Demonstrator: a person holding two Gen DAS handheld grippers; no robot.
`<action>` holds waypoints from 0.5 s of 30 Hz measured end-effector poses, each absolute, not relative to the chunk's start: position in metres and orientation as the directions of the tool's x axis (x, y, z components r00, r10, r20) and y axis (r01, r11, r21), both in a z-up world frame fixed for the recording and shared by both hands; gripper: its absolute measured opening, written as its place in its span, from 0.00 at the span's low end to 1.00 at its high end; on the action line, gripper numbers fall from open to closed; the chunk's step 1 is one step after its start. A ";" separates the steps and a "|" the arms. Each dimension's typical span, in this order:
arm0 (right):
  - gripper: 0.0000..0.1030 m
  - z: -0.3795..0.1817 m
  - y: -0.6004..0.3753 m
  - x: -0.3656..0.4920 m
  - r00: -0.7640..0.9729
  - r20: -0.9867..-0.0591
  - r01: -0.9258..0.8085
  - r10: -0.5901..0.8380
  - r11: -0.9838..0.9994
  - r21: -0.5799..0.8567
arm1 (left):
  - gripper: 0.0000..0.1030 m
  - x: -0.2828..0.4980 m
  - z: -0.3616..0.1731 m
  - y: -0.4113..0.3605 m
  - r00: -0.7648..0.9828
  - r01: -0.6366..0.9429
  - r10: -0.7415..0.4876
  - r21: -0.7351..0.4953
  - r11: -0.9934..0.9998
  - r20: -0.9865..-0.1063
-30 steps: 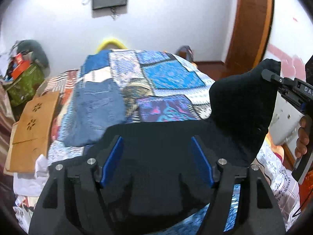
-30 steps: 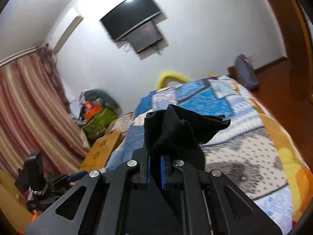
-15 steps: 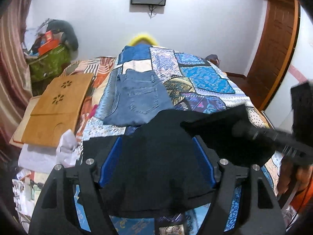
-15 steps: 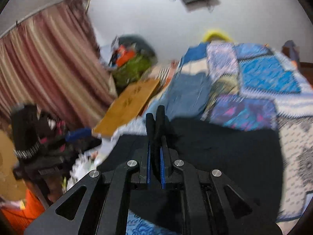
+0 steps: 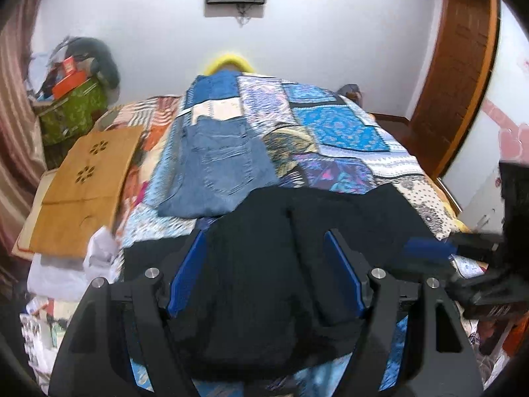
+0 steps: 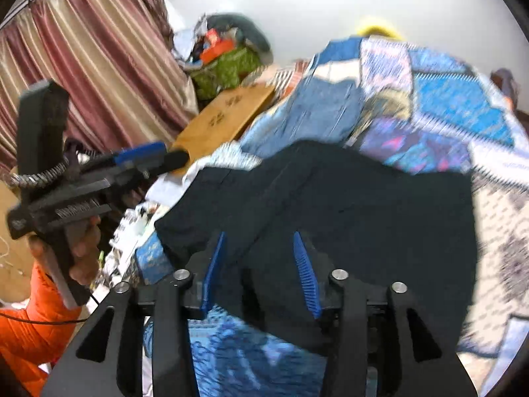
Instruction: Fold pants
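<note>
Patchwork bed [image 5: 334, 125] | black pants [image 5: 264, 251] folded flat, smooth | jeans [image 5: 221, 168] beyond

Black two-finger tongs [image 6: 261, 271], blue ribbed pads [image 6: 305, 274], silver screws; orange sleeve [image 6: 36, 327], black cable

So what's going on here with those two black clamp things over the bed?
A person is folding a pair of black pants on a patchwork quilt, a hand-held gripper in each hand. The right gripper has just been opening its jaws, and the cloth lies loose between them. The left gripper stands open over the pants, gripping nothing. A folded pair of blue jeans lies farther up the bed.
</note>
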State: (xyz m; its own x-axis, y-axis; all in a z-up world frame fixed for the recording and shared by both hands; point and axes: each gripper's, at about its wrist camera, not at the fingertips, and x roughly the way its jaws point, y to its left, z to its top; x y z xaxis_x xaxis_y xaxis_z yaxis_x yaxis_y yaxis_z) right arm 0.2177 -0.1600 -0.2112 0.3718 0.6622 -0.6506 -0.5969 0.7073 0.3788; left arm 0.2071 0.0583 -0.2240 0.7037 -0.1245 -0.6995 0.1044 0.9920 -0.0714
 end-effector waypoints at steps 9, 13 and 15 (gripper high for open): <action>0.45 -0.216 -0.212 0.266 0.505 -0.685 -0.552 0.525 0.807 0.212 | 0.45 0.263 -0.243 -0.013 0.633 0.221 -0.195 -0.067 0.973 -0.750; 0.44 -0.252 -0.216 0.281 0.441 -0.745 -0.539 0.500 0.812 0.225 | 0.36 0.283 -0.276 -0.037 0.536 0.262 -0.212 -0.078 0.962 -0.817; 0.44 -0.273 -0.217 0.280 0.388 -0.778 -0.544 0.494 0.804 0.239 | 0.36 0.287 -0.298 -0.045 0.483 0.275 -0.202 -0.071 0.959 -0.852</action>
